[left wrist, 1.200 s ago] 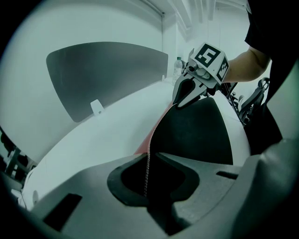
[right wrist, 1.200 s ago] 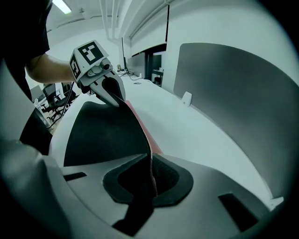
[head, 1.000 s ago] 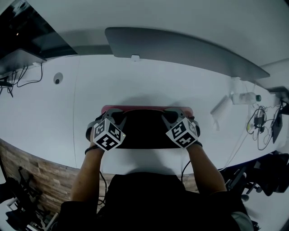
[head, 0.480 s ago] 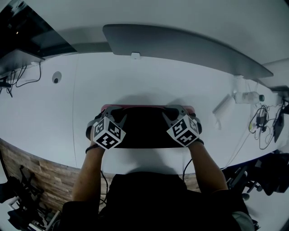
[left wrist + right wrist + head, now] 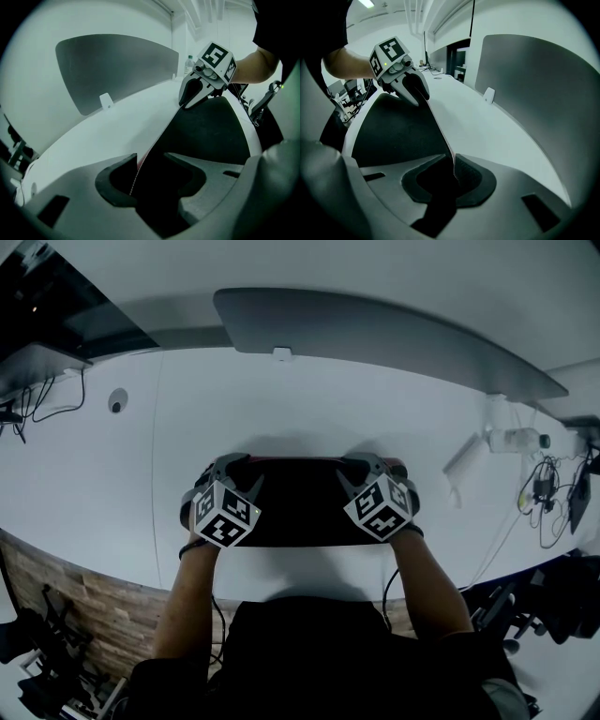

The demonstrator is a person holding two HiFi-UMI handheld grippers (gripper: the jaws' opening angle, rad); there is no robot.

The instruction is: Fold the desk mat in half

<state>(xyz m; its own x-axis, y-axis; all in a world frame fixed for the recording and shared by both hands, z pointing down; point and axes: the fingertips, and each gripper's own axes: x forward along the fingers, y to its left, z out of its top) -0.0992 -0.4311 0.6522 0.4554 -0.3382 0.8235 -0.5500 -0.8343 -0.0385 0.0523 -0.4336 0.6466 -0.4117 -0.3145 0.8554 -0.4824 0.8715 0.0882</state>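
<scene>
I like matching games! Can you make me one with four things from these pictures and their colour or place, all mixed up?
Things:
1. mat
2. desk
3. panel
4. bottle

Colour or place:
A. white
B. far over on the right
C. black on top
D. grey, standing along the far edge

Pairs: 1-C, 2-A, 3-D, 4-B

The left forearm (image 5: 187,592) and right forearm (image 5: 427,582) reach forward side by side. The left gripper (image 5: 236,472) tilts steeply down at the far left corner of the desk mat (image 5: 300,507), and the right gripper (image 5: 359,470) does the same at its far right corner. Both grippers' jaws have just been opening and stand apart with the mat's edge between them.
</scene>
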